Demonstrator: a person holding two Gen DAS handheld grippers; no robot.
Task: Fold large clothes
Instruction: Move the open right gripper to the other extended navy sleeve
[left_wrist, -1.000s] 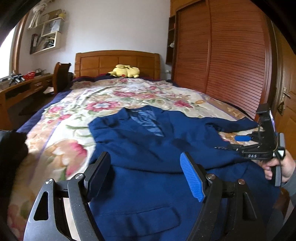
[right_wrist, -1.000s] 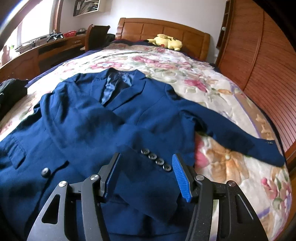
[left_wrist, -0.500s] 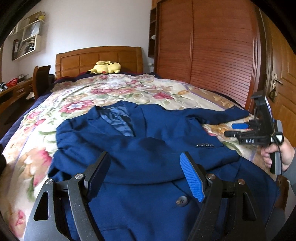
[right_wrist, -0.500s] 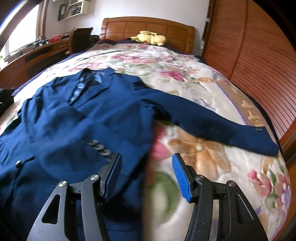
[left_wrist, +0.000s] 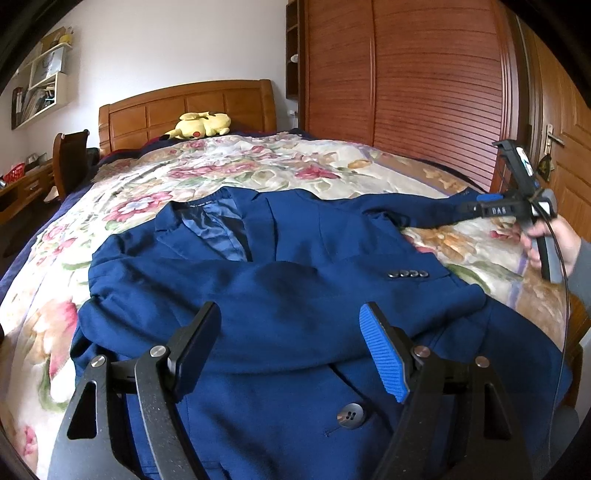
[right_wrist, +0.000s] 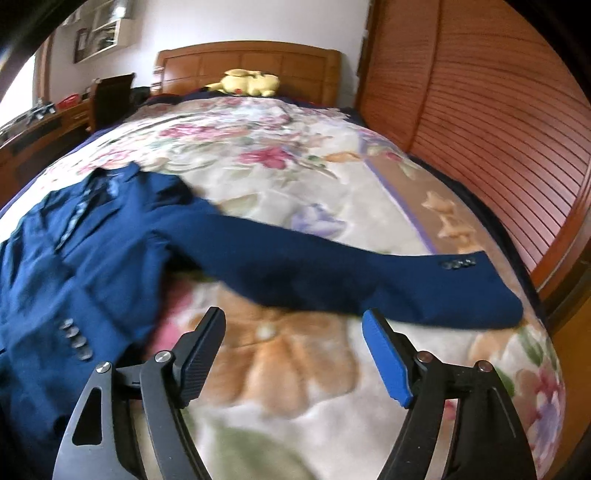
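Observation:
A navy blue suit jacket (left_wrist: 295, 295) lies face up on the floral bedspread (left_wrist: 258, 173). One sleeve is folded across its chest, its cuff buttons (left_wrist: 408, 274) showing. The other sleeve (right_wrist: 332, 269) stretches out flat to the right, its cuff (right_wrist: 491, 295) near the bed's right edge. My left gripper (left_wrist: 290, 347) is open and empty above the jacket's lower front. My right gripper (right_wrist: 293, 354) is open and empty above the bedspread, just short of the stretched sleeve; it also shows at the right of the left wrist view (left_wrist: 509, 206).
A yellow plush toy (left_wrist: 201, 125) lies by the wooden headboard (left_wrist: 184, 103). A slatted wooden wardrobe (left_wrist: 406, 85) runs along the bed's right side. A desk and chair (left_wrist: 68, 158) stand at the left.
Both grippers have swung to the right. The right gripper has left the folded sleeve's cuff and now faces the stretched-out sleeve. Both have stayed open.

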